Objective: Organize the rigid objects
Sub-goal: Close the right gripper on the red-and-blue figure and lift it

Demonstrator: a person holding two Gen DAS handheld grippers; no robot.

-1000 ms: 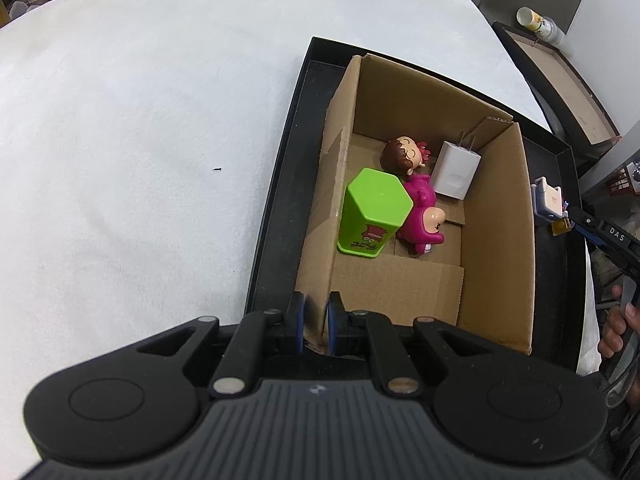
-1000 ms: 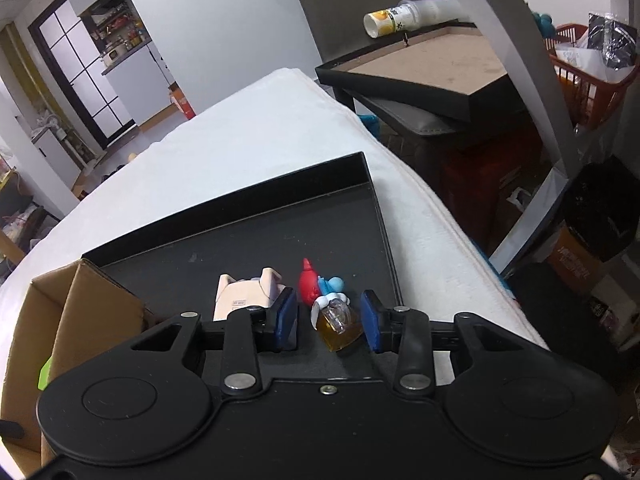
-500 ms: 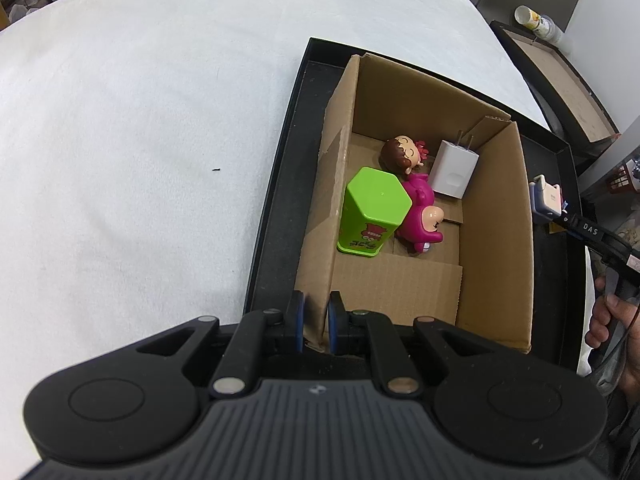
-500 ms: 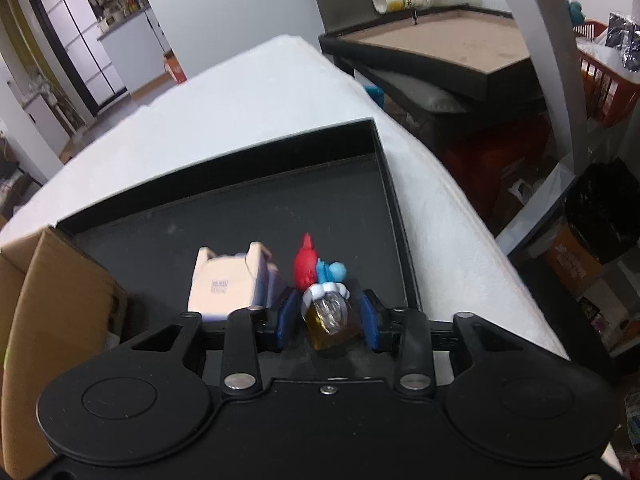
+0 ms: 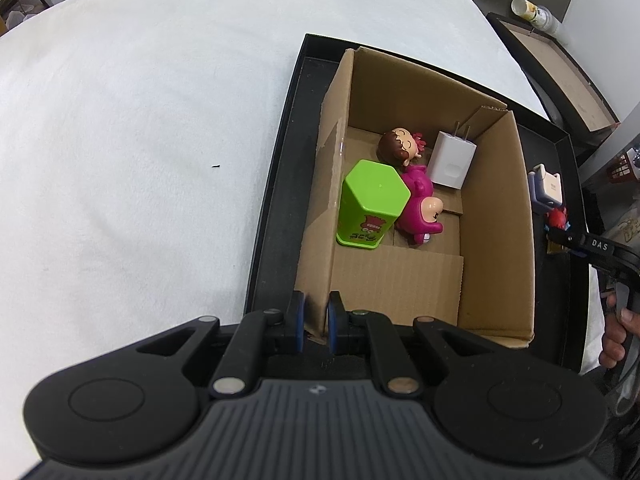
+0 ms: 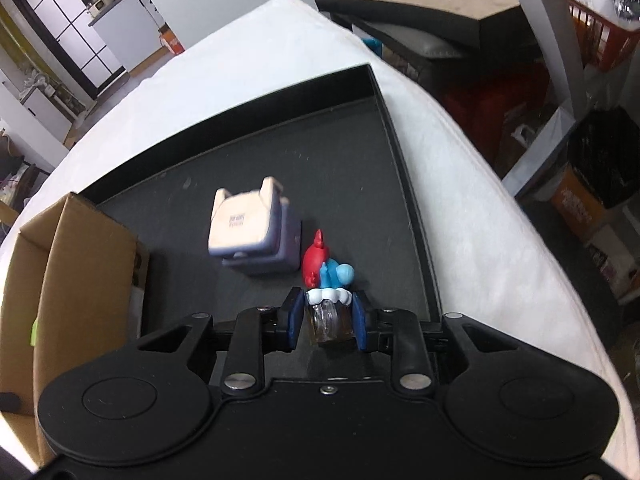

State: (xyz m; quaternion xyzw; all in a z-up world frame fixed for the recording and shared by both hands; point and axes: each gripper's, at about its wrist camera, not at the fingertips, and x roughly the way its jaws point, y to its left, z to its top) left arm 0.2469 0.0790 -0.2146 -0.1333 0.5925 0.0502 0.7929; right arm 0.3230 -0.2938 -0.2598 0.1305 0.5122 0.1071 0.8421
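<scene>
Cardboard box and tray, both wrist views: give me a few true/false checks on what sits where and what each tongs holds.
1. The green hexagonal container is inside the cardboard box. True.
2. The white charger lies on the black tray outside the box. False: it is in the box.
3. The left tongs clamp the box wall. True.
4. The right tongs are empty. False: they grip a small amber bottle with a red and blue figure top.

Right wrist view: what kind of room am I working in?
Probably a lived-in home or studio used for sorting, not a factory: a padded white table, a kitchen-like nook with cabinets behind a dark-framed glass door, and cluttered baskets.
</scene>
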